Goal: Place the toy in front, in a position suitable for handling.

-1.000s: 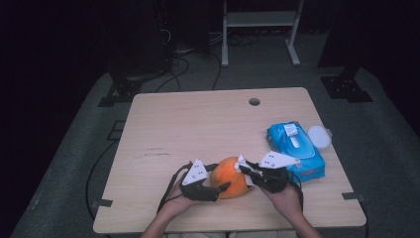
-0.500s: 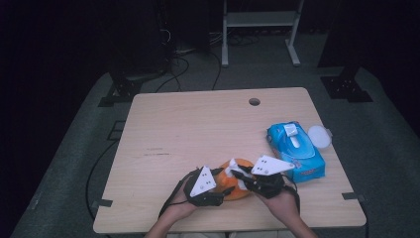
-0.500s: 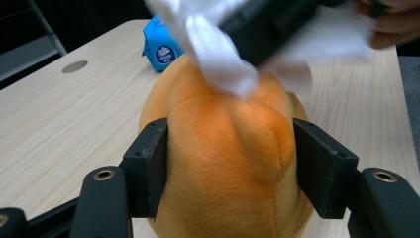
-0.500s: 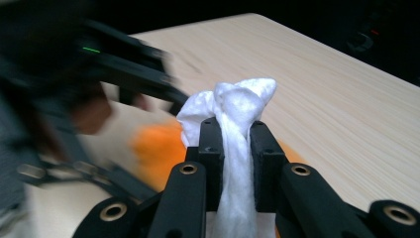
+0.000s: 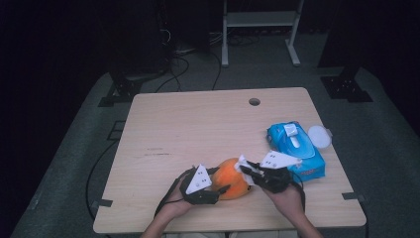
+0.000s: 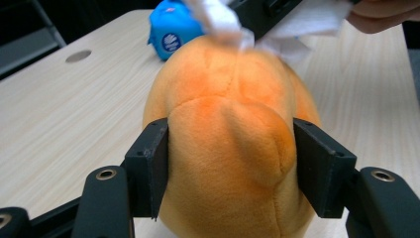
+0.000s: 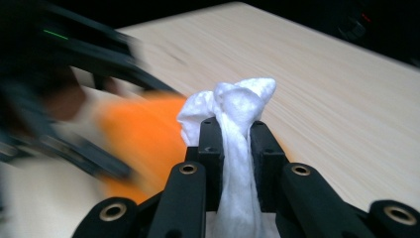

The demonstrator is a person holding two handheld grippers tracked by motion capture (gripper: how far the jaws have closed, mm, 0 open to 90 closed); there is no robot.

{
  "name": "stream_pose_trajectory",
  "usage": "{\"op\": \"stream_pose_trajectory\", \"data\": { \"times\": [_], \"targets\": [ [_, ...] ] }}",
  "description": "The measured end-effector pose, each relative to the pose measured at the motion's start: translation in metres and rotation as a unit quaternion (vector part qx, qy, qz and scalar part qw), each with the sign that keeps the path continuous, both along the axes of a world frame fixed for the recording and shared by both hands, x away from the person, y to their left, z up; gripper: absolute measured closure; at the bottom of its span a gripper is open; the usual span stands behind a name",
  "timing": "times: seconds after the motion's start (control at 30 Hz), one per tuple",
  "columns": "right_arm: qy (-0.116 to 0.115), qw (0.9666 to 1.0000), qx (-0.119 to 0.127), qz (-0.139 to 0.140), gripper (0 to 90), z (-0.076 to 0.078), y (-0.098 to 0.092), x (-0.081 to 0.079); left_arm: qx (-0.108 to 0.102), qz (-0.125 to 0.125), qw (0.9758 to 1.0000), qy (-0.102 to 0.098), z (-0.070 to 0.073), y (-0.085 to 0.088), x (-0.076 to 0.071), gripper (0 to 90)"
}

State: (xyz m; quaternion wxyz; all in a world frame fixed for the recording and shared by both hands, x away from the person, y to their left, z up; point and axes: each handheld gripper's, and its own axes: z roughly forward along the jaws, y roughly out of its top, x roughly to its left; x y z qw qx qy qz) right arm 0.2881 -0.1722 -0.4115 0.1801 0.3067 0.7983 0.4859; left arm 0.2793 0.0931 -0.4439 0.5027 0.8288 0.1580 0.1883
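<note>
An orange plush toy (image 5: 232,178) lies near the table's front edge. My left gripper (image 5: 223,191) holds it from the left. In the left gripper view both pads press into the sides of the plush (image 6: 228,114), and the jaws of that gripper (image 6: 230,163) have just been closing on it. My right gripper (image 5: 247,171) comes in from the right, shut on a twisted white tissue (image 7: 237,104) that sticks out past its fingertips (image 7: 232,144). The tissue (image 6: 218,15) touches the far top of the plush.
A blue pack of wipes (image 5: 295,148) lies at the right of the table (image 5: 198,129), just behind my right hand, with a round white lid (image 5: 318,135) beside it. A cable hole (image 5: 254,101) sits near the far edge. Dark floor and stands surround the table.
The left jaws have drawn in against the plush. The right gripper slid left over the plush with the tissue, then back a little to the right.
</note>
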Motion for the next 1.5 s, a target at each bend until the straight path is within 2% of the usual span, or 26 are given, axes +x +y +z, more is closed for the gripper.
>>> {"op": "stream_pose_trajectory", "data": {
  "times": [0.03,0.1,0.17,0.2,0.33,0.4,0.43,0.5,0.53,0.6,0.67,0.73,0.77,0.87,0.93,1.03,1.1,1.13,1.23,1.27,1.3,1.33,1.37,1.43,1.47,1.5],
  "targets": [
    [0.010,0.9999,0.003,-0.010,77.9,-0.005,-0.008,0.005,-0.012,0.000,0.9998,0.014,-0.001,0.004,0.004,37.1],
    [0.037,0.9989,0.026,-0.011,77.9,-0.011,-0.016,0.011,-0.022,-0.005,0.9995,0.023,-0.001,0.004,0.005,34.7],
    [0.029,0.9995,0.013,-0.008,77.9,-0.010,-0.011,0.009,-0.025,-0.006,0.9992,0.031,0.001,0.004,0.005,27.4],
    [0.020,0.9998,0.004,-0.006,77.9,-0.009,-0.008,0.007,-0.036,-0.008,0.9987,0.035,0.006,0.004,0.006,23.9],
    [0.005,0.9999,0.001,0.009,77.9,-0.003,0.002,0.000,-0.061,0.003,0.9973,0.042,0.013,0.002,0.006,19.3],
    [0.002,0.9998,0.004,0.017,77.9,-0.001,0.005,-0.003,-0.053,0.008,0.9977,0.041,0.013,0.001,0.006,19.3],
    [-0.004,0.9992,0.005,0.038,77.9,0.003,0.011,-0.009,-0.039,0.018,0.9986,0.032,0.010,0.000,0.005,23.8],
    [-0.008,0.9991,0.001,0.042,77.9,0.004,0.013,-0.012,-0.040,0.018,0.9985,0.033,0.009,0.001,0.005,26.4],
    [-0.007,0.9992,0.002,0.039,77.9,0.003,0.012,-0.010,-0.033,0.022,0.9988,0.028,0.009,0.001,0.004,31.9],
    [0.000,0.9994,0.011,0.033,77.9,0.001,0.008,-0.007,-0.031,0.021,0.9990,0.025,0.009,0.001,0.003,34.6],
    [0.036,0.9989,0.031,0.004,78.0,-0.012,-0.008,0.008,-0.032,0.023,0.9989,0.025,0.007,0.001,0.004,34.9],
    [0.039,0.9990,0.019,-0.010,78.0,-0.017,-0.012,0.012,-0.033,0.024,0.9988,0.026,0.006,0.002,0.005,34.9],
    [0.066,0.9974,0.013,-0.026,78.0,-0.027,-0.020,0.019,-0.037,0.024,0.9986,0.030,0.006,0.005,0.007,34.9],
    [0.082,0.9960,0.027,-0.024,77.9,-0.032,-0.021,0.022,-0.041,0.023,0.9983,0.034,0.005,0.006,0.007,34.9],
    [0.077,0.9961,0.039,-0.018,77.9,-0.026,-0.018,0.020,-0.041,0.019,0.9984,0.033,0.005,0.006,0.006,35.0],
    [0.052,0.9966,0.064,0.005,77.9,-0.008,-0.012,0.010,-0.033,0.001,0.9992,0.021,0.006,0.000,0.001,35.0],
    [0.049,0.9960,0.074,0.015,77.9,-0.004,-0.011,0.007,-0.032,-0.002,0.9993,0.020,0.005,-0.003,-0.001,35.0],
    [0.041,0.9961,0.073,0.027,77.9,0.001,-0.007,0.003,-0.029,-0.010,0.9994,0.016,0.005,-0.008,-0.004,35.0],
    [0.041,0.9969,0.060,0.031,77.9,-0.001,-0.005,0.003,-0.024,-0.014,0.9995,0.017,0.007,-0.009,-0.005,33.9],
    [0.056,0.9959,0.063,0.035,78.0,-0.008,-0.005,0.005,-0.027,-0.018,0.9992,0.024,0.013,-0.004,-0.002,30.4],
    [0.056,0.9959,0.063,0.035,78.0,-0.008,-0.005,0.005,-0.027,-0.018,0.9992,0.024,0.013,-0.004,-0.002,27.2],
    [0.058,0.9960,0.057,0.037,78.0,-0.009,-0.004,0.005,-0.034,-0.009,0.9988,0.034,0.016,0.000,0.001,27.2],
    [0.051,0.9969,0.045,0.038,78.0,-0.010,-0.002,0.003,-0.041,0.011,0.9978,0.052,0.018,0.003,0.006,19.2],
    [0.054,0.9968,0.046,0.038,78.0,-0.009,-0.001,0.003,-0.037,0.007,0.9975,0.059,0.015,0.002,0.006,18.8],
    [0.056,0.9966,0.048,0.037,78.0,-0.008,-0.001,0.004,-0.027,0.001,0.9975,0.066,0.012,-0.001,0.006,18.8],
    [0.057,0.9965,0.051,0.035,77.9,-0.009,-0.002,0.005,-0.005,0.001,0.9987,0.050,0.009,-0.008,0.003,22.9]
  ]
}}
